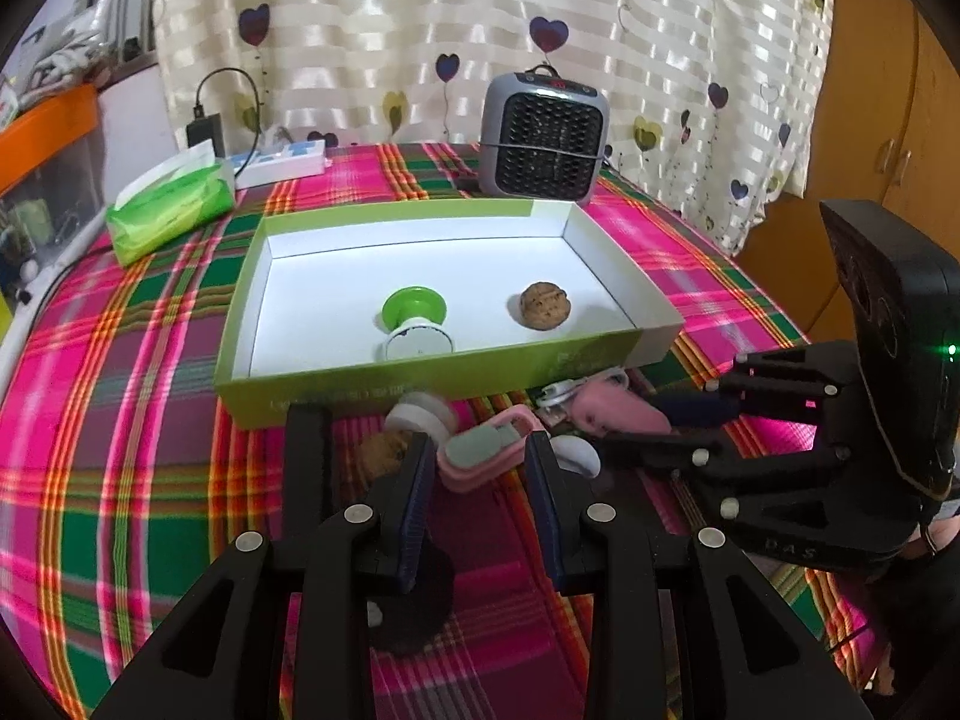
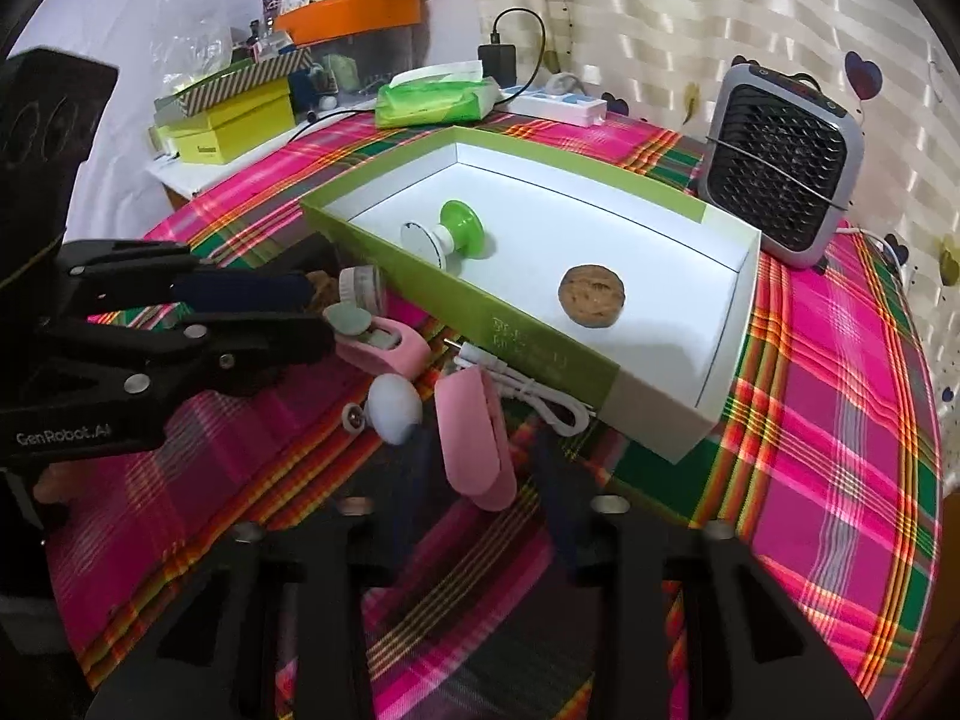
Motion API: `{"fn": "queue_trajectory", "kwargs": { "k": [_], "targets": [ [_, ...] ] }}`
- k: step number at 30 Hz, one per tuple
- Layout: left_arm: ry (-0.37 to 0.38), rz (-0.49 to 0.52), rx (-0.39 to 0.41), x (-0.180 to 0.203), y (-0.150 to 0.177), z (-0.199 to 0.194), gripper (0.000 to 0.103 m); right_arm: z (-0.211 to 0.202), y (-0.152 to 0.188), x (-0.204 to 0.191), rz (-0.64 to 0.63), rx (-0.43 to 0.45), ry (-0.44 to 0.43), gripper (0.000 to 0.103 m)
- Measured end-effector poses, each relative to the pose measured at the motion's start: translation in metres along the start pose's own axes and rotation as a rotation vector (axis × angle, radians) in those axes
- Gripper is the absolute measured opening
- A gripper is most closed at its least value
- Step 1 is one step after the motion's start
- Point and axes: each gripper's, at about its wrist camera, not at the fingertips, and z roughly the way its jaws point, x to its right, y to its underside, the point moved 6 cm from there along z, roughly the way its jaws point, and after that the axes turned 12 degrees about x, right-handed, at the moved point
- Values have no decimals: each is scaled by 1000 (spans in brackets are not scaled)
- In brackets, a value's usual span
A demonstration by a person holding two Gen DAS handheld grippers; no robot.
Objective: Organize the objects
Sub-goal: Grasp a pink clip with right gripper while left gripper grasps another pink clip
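A green box [image 1: 420, 384] with a white inside holds a green-and-white knob [image 1: 414, 324] and a brown nut [image 1: 545, 306]. In front of it lies a small pink holder [image 1: 480, 456] with grey-green discs, its near end between the pads of my open left gripper [image 1: 480, 444]. A white cap [image 1: 420, 414] and a second brown nut [image 1: 384, 456] sit by the left finger. My right gripper [image 2: 486, 468] is shut on the near end of a long pink case [image 2: 474, 438]. A white egg-shaped piece [image 2: 393, 408] and a white cable [image 2: 528, 390] lie beside the case.
A grey fan heater [image 1: 543, 138] stands behind the box. A green tissue pack [image 1: 171, 210], a power strip [image 1: 282, 162] and a charger [image 1: 207, 132] sit at the back left. A black round disc [image 1: 414, 606] lies under my left gripper. Yellow boxes [image 2: 234, 120] crowd the far left edge.
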Motion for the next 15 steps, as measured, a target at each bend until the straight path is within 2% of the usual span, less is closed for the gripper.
{"fn": "queue_trajectory", "kwargs": {
  "k": [6,15],
  "targets": [
    [32,33,-12,5,-1,10,30,0,1,5,23,-2,0,19],
    [74,76,-26,18,1,2,31,-12,6,7,63,11,-7,19]
  ]
}}
